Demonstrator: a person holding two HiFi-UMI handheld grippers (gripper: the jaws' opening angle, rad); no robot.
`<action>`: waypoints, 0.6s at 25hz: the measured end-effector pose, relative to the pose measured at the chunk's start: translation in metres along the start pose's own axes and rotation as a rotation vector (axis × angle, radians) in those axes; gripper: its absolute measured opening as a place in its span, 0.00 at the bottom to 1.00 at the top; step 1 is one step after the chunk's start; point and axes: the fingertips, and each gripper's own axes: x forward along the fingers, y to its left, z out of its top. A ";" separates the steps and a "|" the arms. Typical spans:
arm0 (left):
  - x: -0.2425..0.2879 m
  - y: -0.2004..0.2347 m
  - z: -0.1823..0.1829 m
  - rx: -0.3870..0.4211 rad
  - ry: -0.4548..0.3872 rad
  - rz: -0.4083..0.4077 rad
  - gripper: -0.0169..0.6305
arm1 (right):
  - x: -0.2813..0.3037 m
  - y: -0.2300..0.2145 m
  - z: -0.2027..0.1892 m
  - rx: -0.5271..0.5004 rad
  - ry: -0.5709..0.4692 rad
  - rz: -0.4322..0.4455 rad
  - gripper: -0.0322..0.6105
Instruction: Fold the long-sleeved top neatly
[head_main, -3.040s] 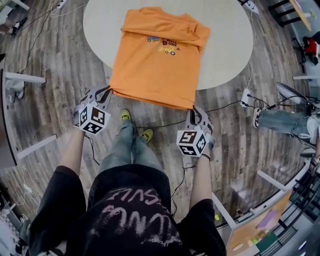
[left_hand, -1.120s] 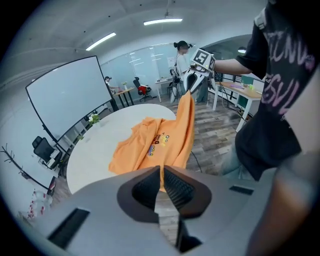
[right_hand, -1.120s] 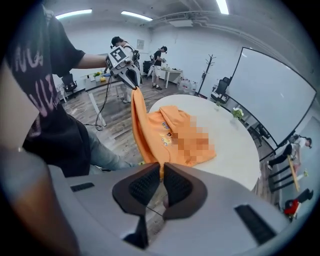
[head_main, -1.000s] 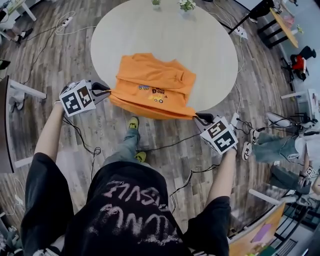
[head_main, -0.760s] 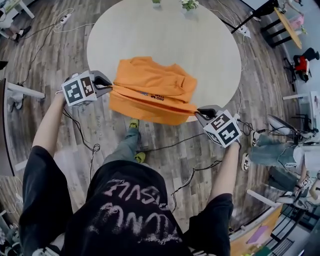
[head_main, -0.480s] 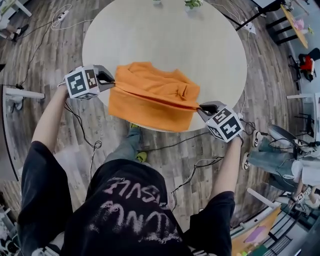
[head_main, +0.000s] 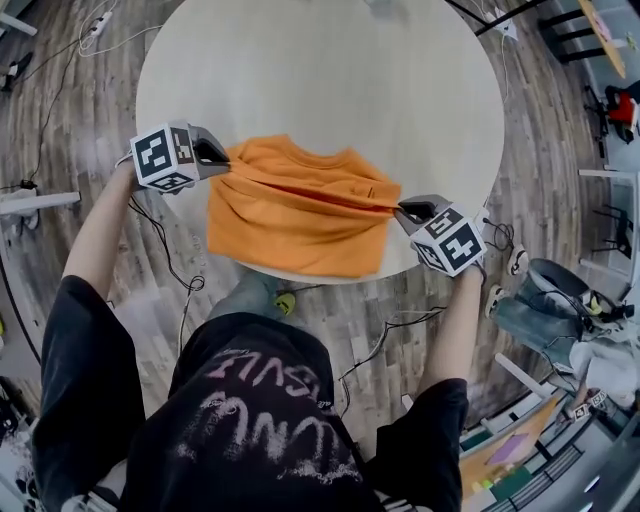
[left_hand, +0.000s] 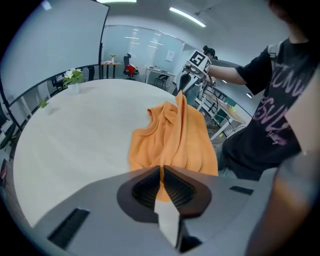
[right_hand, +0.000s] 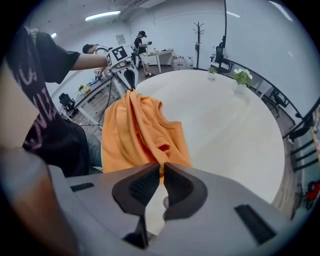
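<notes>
While the orange top (head_main: 295, 220) sits bunched at the round table's (head_main: 330, 70) near edge, the left gripper (head_main: 222, 160) and right gripper (head_main: 402, 208) each pinch its raised fold, one per side.

top (head_main: 295, 215) corners pinched out of sight in left hand-held gripper (head_main: 224, 163) and right hand-held gripper (head_main: 402, 209), sleeves lost in folds, surface (head_main: 330, 80) far rim cut by head view edge, background people (right_hand: 141, 42) too small
</notes>
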 end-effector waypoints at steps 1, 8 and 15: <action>0.003 0.005 0.000 -0.011 -0.006 -0.015 0.08 | 0.004 -0.005 0.000 0.011 0.002 0.002 0.10; 0.014 0.037 0.001 -0.086 -0.082 -0.025 0.09 | 0.021 -0.032 0.010 0.096 -0.060 -0.035 0.11; 0.001 0.056 0.007 -0.123 -0.175 0.049 0.08 | 0.008 -0.073 0.027 0.270 -0.281 -0.227 0.06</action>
